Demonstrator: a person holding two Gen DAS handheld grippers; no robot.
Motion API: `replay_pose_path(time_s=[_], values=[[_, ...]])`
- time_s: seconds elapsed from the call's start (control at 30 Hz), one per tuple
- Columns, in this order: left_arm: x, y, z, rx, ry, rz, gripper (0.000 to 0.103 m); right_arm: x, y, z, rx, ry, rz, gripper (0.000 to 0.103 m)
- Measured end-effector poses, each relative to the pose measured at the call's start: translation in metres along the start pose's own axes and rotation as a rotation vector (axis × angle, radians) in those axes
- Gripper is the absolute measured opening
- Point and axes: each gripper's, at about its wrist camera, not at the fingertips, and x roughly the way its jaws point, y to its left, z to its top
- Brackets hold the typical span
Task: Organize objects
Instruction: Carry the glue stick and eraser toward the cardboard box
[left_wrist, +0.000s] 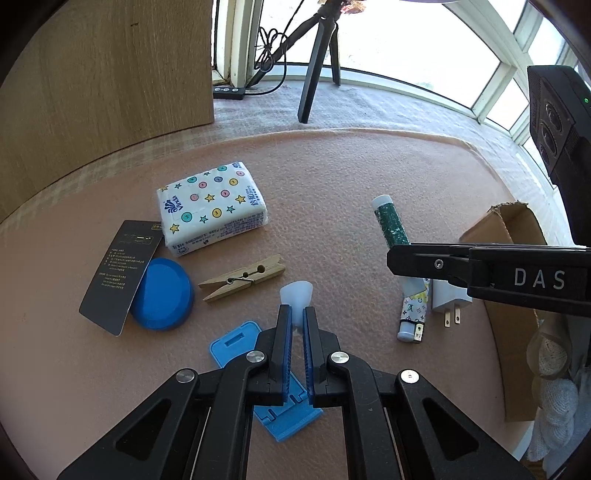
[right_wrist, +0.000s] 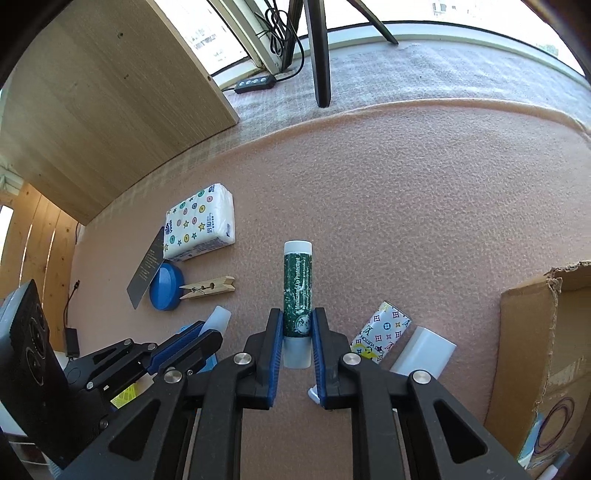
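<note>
My left gripper (left_wrist: 296, 314) is shut on a small white translucent cap (left_wrist: 296, 295), held just above a blue plastic stand (left_wrist: 258, 369) on the pink mat. My right gripper (right_wrist: 297, 317) is shut on a green lip balm tube (right_wrist: 298, 291) that lies on the mat and points away from me. The tube also shows in the left wrist view (left_wrist: 389, 221), with the right gripper (left_wrist: 402, 254) over its near end. The left gripper also shows in the right wrist view (right_wrist: 207, 332), holding the cap (right_wrist: 218, 319).
A tissue pack (left_wrist: 212, 206), black card (left_wrist: 120, 277), blue round lid (left_wrist: 162, 293) and wooden clothespin (left_wrist: 243, 282) lie left. A patterned lighter (left_wrist: 413, 314) and white charger (left_wrist: 448, 299) lie right, next to an open cardboard box (right_wrist: 546, 332). A wooden panel (left_wrist: 103, 81) and tripod (left_wrist: 317, 55) stand behind.
</note>
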Motion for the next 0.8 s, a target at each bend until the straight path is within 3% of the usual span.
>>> replay_pose_path(time_s=[0.37,0.8], values=[[-0.034,-0.035,0.010,0.030,-0.076,-0.087,0.006,-0.066,-0.030,-0.014,0.010,-0.121,0.026,0.014],[-0.036,-0.156,0.026,0.206,-0.101,-0.218,0.006,-0.136,-0.123,-0.066,0.114,-0.222,-0.104,0.014]])
